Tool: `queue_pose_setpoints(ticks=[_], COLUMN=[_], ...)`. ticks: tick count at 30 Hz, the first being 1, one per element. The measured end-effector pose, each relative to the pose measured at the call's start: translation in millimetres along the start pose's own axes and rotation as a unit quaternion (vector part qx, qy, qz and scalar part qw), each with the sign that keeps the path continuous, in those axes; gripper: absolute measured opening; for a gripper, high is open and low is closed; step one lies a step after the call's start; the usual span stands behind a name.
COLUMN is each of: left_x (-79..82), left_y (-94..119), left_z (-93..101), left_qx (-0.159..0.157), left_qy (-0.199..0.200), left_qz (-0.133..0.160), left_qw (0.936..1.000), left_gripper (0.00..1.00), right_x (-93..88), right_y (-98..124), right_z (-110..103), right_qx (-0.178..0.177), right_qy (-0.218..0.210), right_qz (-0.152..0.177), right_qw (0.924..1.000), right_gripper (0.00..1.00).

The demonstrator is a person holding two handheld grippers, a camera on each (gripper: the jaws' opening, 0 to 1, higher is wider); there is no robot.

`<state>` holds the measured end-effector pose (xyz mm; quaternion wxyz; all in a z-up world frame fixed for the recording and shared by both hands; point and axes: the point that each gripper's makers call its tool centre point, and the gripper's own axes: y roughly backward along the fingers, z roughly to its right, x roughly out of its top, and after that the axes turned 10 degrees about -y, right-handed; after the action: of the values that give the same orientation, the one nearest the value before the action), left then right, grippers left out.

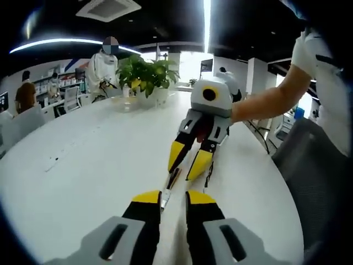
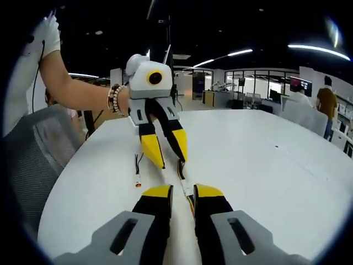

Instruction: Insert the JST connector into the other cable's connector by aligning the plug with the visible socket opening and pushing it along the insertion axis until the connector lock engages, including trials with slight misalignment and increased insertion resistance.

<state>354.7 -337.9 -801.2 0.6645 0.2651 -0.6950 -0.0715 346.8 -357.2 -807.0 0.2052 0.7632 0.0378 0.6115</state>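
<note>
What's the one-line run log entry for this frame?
phase: aligning | left gripper: grips cable end | right gripper: grips cable end | connectors: facing, mating unclear | surface: white table

- Two claws: the left claw [image 1: 172,201], and the right claw [image 2: 182,194], facing each other.
- Two cables on the tabletop [image 1: 83,165]: one cable [image 1: 172,179] lies between the claws, and a second cable [image 2: 137,168] with a small red-tipped plug lies loose beside them.
- One potted plant [image 1: 146,74] at the far end of the tabletop.
- One beaded bracelet [image 2: 113,98] on a wrist.
- One grey mesh chair [image 2: 38,154] beside the tabletop.
</note>
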Motion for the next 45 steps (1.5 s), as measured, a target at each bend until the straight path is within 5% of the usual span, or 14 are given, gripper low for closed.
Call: queue_pose_setpoints(ticks=[20, 37, 45], left_x=[-32.5, -46.0, -47.6], left_y=[10.1, 8.4, 7.6], left_z=[44.3, 54.3, 54.7], left_qx=[-0.026, -0.029, -0.03], left_qy=[0.036, 0.051, 0.043], left_qz=[-0.01, -0.004, 0.006], left_qw=[0.999, 0.9983, 0.9986], left_gripper=[0.12, 0.1, 0.01], right_x=[-25.2, -48.0, -53.2], right_y=[0.2, 2.9, 8.1], right_z=[-26.8, -35.9, -30.5], right_qx=[0.022, 0.036, 0.03], right_qy=[-0.001, 0.004, 0.013], right_qz=[-0.019, -0.039, -0.037], right_qw=[0.9996, 0.9986, 0.9988], right_gripper=[0.13, 0.14, 0.09])
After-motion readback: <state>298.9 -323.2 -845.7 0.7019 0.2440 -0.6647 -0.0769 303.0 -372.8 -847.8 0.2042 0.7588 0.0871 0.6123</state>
